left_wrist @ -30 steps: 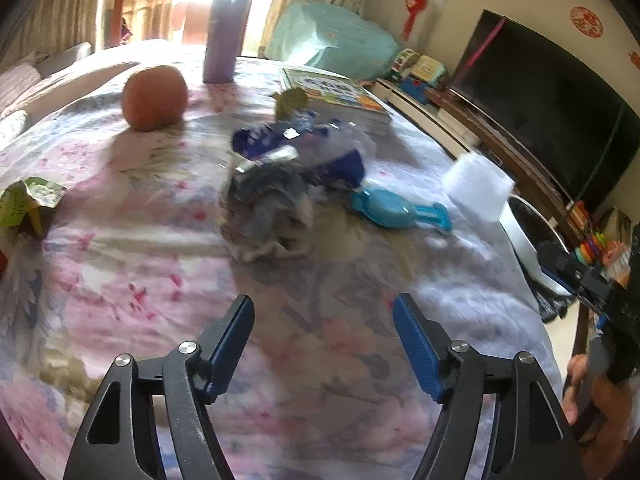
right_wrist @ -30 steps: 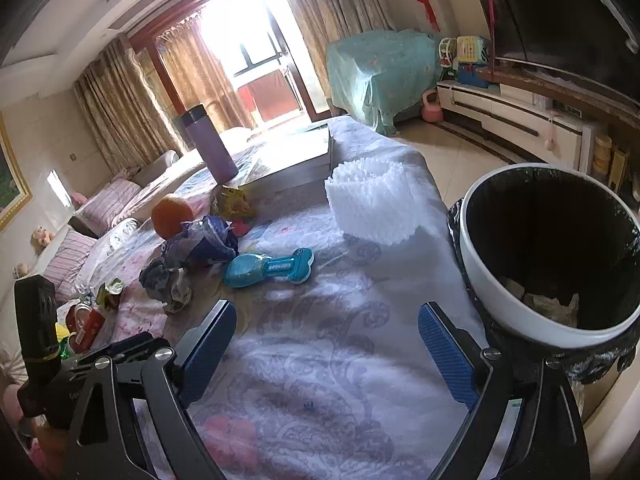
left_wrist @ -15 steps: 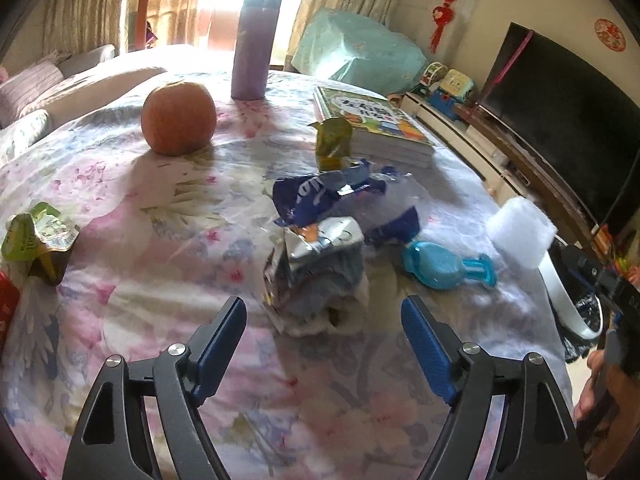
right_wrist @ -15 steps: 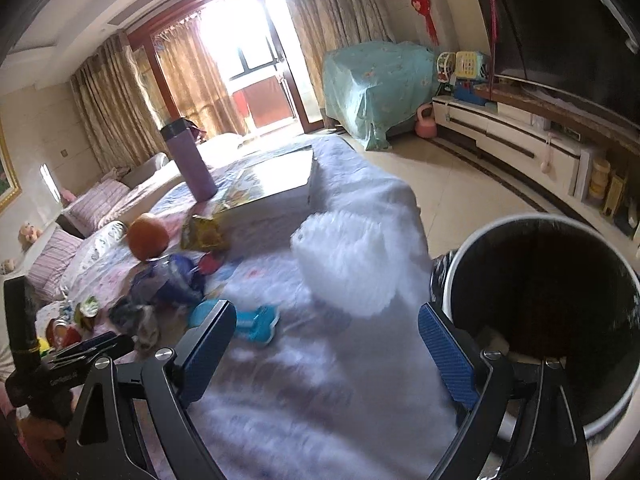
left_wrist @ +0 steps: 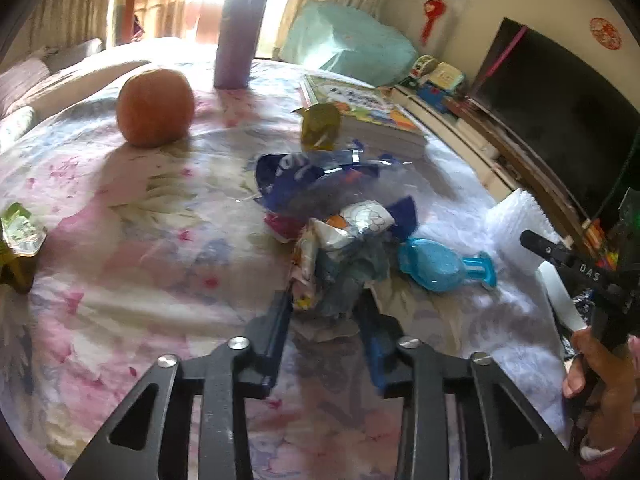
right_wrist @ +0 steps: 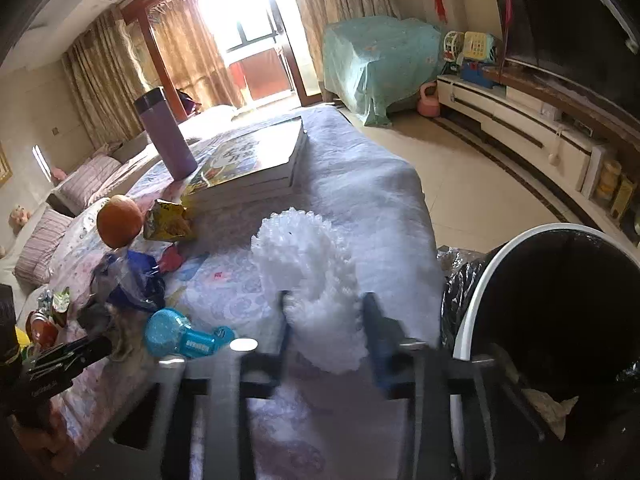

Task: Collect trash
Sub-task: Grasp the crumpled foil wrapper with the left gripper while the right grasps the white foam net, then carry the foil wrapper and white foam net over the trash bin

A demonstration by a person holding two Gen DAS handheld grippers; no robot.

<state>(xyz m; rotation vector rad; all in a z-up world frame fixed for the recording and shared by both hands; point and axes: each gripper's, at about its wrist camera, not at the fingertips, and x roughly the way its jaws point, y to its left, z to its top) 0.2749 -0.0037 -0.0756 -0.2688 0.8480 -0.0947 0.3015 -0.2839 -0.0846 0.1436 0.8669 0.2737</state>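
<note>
Beside the black-lined bin [right_wrist: 476, 304], on the cloth-covered surface [left_wrist: 120, 240], the right claw [right_wrist: 325, 312] seemingly grips the white foam wad [right_wrist: 308, 276] through blur, while the left claw [left_wrist: 326, 312] pinches a crumpled wrapper [left_wrist: 336, 264].

Worktop [left_wrist: 120, 280]: crumpled wrapper pile [left_wrist: 340, 256] at centre, between the left gripper [left_wrist: 326, 320] fingers. Fan [left_wrist: 436, 266] just right of pile. Orange [left_wrist: 155, 108] behind-left; bottle [left_wrist: 238, 32] behind orange. Book stack [left_wrist: 368, 112] behind-right, carton [left_wrist: 320, 126] before it. Foam sheet [right_wrist: 316, 280] at right edge, between the right gripper [right_wrist: 326, 324] fingers. Bin [right_wrist: 560, 320] on floor, right of worktop.
</note>
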